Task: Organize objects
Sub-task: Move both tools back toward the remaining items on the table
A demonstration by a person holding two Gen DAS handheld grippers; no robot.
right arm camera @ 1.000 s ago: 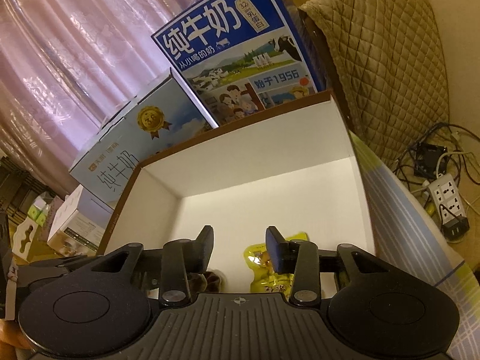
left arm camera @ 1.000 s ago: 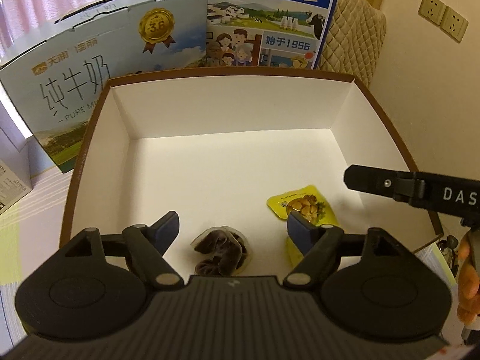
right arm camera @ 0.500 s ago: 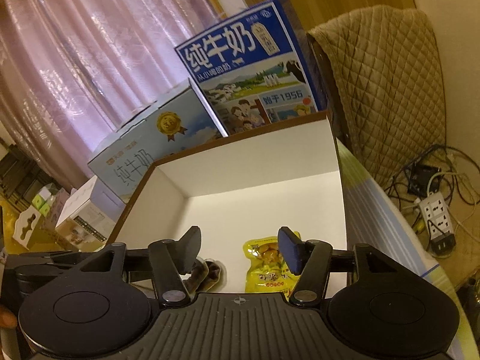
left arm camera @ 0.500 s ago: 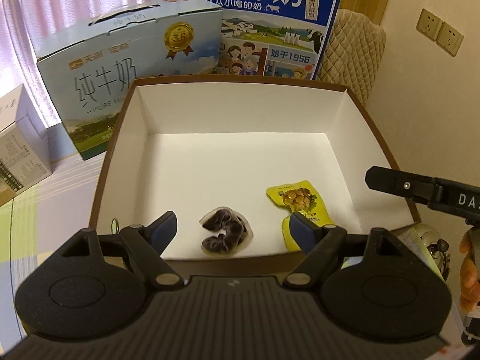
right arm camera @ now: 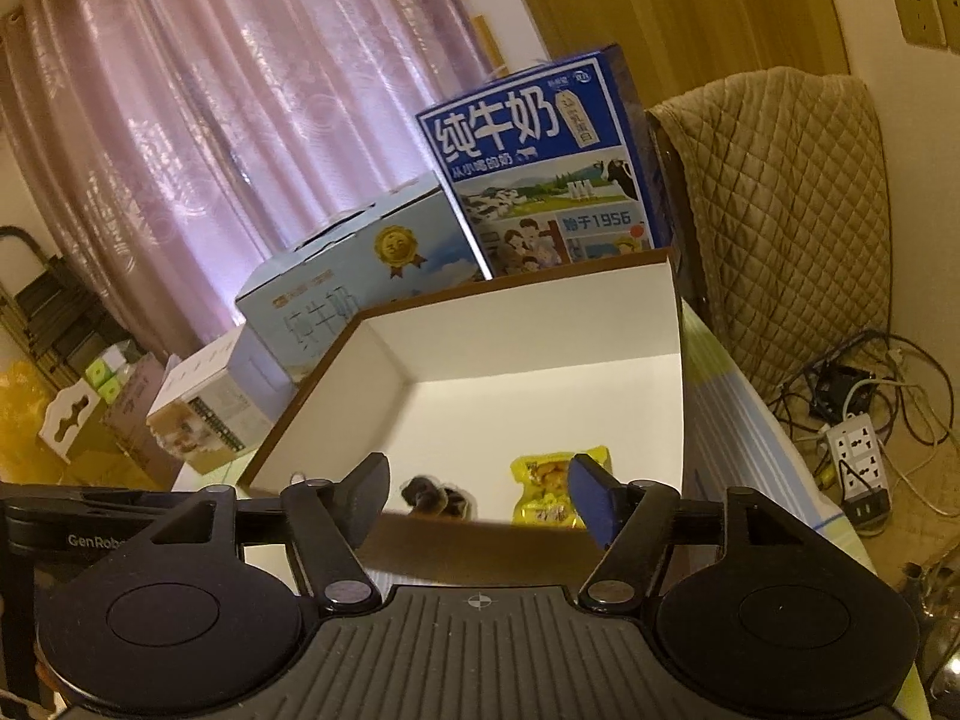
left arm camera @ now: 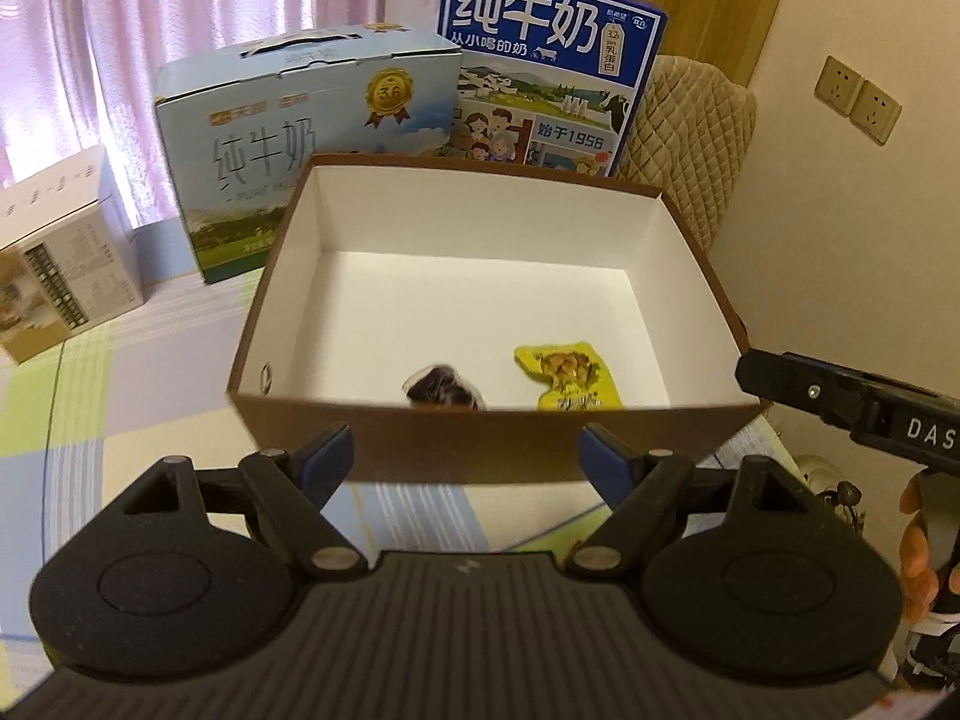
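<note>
A brown box with a white inside (left arm camera: 480,438) (right arm camera: 600,312) stands on the checked tablecloth. In it lie a dark snack packet (left arm camera: 443,391) (right arm camera: 432,495) and a yellow snack packet (left arm camera: 567,378) (right arm camera: 549,489), near the front wall. My left gripper (left arm camera: 465,459) is open and empty, in front of the box's near wall. My right gripper (right arm camera: 477,495) is open and empty, just before the box's front rim; one of its fingers (left arm camera: 840,399) shows at the right in the left wrist view.
A light blue milk carton (left arm camera: 300,144) and a dark blue milk carton (left arm camera: 546,72) stand behind the box. A small white box (left arm camera: 60,252) is at the left. A quilted chair (right arm camera: 780,210) and a power strip with cables (right arm camera: 858,468) are at the right.
Both grippers have pulled back out of the box toward me and risen. The right gripper's jaws have opened wider. Both packets stay in the box.
</note>
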